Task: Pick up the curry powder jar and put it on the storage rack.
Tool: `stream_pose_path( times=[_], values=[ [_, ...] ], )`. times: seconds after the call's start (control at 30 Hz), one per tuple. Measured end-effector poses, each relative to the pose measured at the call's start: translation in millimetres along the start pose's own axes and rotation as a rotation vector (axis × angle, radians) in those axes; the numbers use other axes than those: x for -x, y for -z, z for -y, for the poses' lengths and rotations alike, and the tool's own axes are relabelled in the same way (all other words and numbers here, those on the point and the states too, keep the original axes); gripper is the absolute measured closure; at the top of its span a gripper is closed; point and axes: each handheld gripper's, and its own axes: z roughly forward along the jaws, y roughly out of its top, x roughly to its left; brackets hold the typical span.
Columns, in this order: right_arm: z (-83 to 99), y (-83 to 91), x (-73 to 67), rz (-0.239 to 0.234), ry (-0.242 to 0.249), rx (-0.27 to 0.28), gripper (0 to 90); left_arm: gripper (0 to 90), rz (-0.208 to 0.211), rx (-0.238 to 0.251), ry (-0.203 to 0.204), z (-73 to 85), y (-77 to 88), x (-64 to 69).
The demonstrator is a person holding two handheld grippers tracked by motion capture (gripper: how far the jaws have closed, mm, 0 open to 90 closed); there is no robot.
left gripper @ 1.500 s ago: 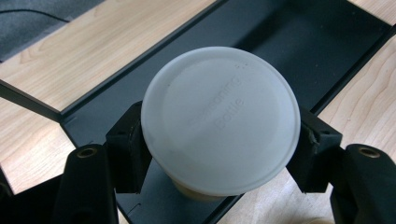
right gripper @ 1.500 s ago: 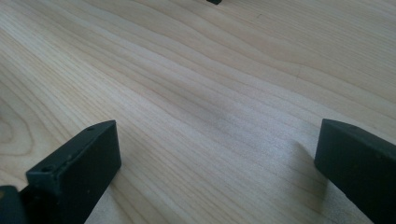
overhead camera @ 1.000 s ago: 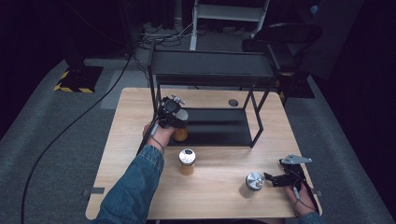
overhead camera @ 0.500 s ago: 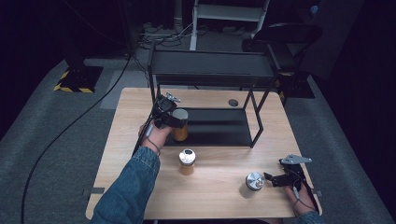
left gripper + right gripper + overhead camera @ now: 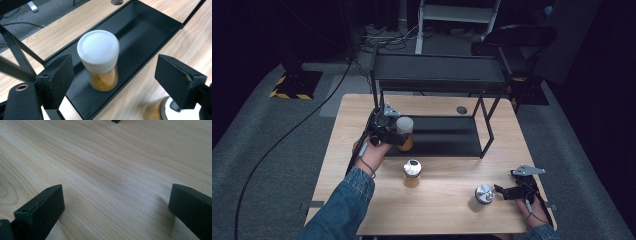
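High view. The left gripper (image 5: 388, 135) sits at the near-left corner of the shelf (image 5: 447, 134), with the white-capped jar (image 5: 404, 132) just beside it, on the shelf's lower tray. A second jar (image 5: 411, 173) stands on the table (image 5: 447, 215) nearer the person; a metal-capped jar (image 5: 484, 194) stands just beside the right gripper (image 5: 507, 191), at its jaw side. Whether the left jaws touch the jar cannot be told here.

Left gripper view. Jaws wide apart and empty; the white-capped jar (image 5: 100, 61) stands upright between them, nearer the left jaw, clear of both. Its long axis is vertical. Its base sits on the tray near the front lip.

Right gripper view. Jaws parted, empty, over bare wood (image 5: 105, 170).
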Motion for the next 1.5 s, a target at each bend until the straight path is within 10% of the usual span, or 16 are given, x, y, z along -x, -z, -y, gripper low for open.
stream_pose_path(
  times=[0.7,1.5],
  values=[
    [0.1,0.0,-0.1,0.0,0.0,0.0,0.1,14.1,-0.044,0.099,-0.013,76.8,46.4,10.8],
    [0.0,0.0,-1.0,0.004,-0.003,0.0,0.1,13.4,-0.081,0.108,0.021,166.3,39.3,19.8]
  ],
)
